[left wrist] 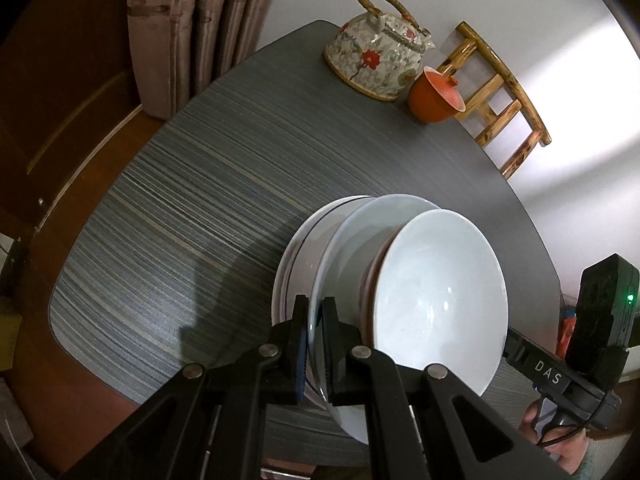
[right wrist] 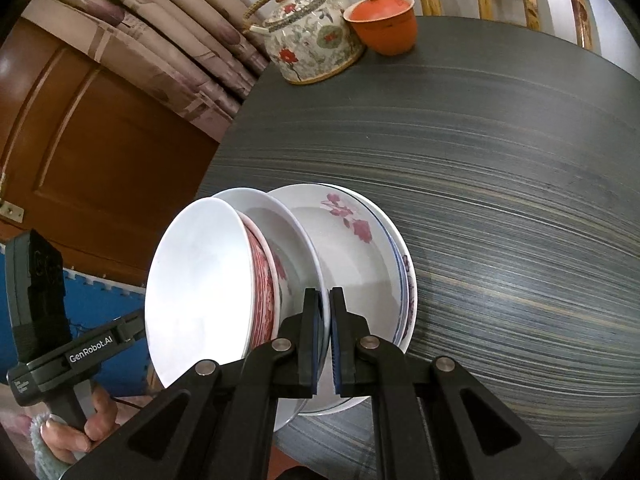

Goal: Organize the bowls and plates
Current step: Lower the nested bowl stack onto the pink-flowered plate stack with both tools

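A stack of dishes [left wrist: 400, 280] was held between the two claws, over the near part of the grey striped surface [left wrist: 200, 200]. From the views I could not tell whether its bottom touched the surface. At the bottom was a wide plate [right wrist: 348, 240] with pink flowers inside and a blue line near the rim. Above it sat a plain white plate [right wrist: 272, 220], then a bowl with a red pattern [right wrist: 262, 280], and on top a white bowl [left wrist: 440, 300].

The left claw [left wrist: 315, 312] was closed on the rim of a plate at one side of the stack, its blue pads pressing the edge. The right claw [right wrist: 325, 308] was closed in the same way on the white plate's rim at the opposite side. A hand [right wrist: 92, 420] was around the left claw's handle, and fingers [left wrist: 532, 420] around the right one.

At the far edge of the surface stood a flowered teapot [left wrist: 376, 56] with a woven handle, and just beside it an orange cup with lid [left wrist: 436, 94]. Behind them was a bamboo chair [left wrist: 500, 100], and a curtain [left wrist: 200, 32] hung beside a brown wooden door [right wrist: 80, 140].
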Demonstrator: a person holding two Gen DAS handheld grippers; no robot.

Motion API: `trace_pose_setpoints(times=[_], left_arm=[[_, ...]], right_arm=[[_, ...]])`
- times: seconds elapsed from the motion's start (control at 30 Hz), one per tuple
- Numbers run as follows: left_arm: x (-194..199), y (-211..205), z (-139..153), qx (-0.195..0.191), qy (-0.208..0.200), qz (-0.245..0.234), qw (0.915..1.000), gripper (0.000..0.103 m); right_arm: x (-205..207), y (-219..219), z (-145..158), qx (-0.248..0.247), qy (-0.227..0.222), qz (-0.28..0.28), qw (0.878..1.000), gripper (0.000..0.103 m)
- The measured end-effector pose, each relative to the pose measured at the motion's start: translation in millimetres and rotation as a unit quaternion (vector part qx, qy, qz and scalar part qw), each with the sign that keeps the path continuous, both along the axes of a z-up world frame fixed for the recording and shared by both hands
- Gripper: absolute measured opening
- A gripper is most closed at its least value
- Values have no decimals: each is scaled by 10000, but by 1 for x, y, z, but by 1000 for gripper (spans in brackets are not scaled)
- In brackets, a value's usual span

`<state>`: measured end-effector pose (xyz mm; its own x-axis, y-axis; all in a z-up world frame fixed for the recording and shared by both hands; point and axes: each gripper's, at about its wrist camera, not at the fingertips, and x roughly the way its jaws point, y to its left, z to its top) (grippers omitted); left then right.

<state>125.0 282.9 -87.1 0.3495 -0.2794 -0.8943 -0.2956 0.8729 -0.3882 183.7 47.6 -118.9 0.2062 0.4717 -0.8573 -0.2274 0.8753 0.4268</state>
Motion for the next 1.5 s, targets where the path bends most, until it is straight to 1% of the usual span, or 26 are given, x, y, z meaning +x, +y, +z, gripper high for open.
trace_pose_setpoints(times=[0.27,0.53,0.83,1.27,1.37,1.5], left_arm=[[4,-2,-7,29,70,-17,10000,4],[3,-2,-6,69,15,-40,10000,5],[-2,-1,-11,14,0,-45,10000,6],[-4,1,-11,-1,-34,-5,10000,6],[-4,0,-10,21,-27,-16,10000,7],[-4,0,-9,42,-12,-20,10000,8]], right_arm=[[3,-2,-9,-24,123,-39,9999,9],[4,-1,-8,-15,68,3,10000,9],[-2,1,-6,-39,-28,17,10000,9],[-2,1,-4,-85,-4,-51,10000,9],[-2,-1,-5,-115,18,-108,9999,13],[-2,-6,-7,-153,48,-201,9997,21]])
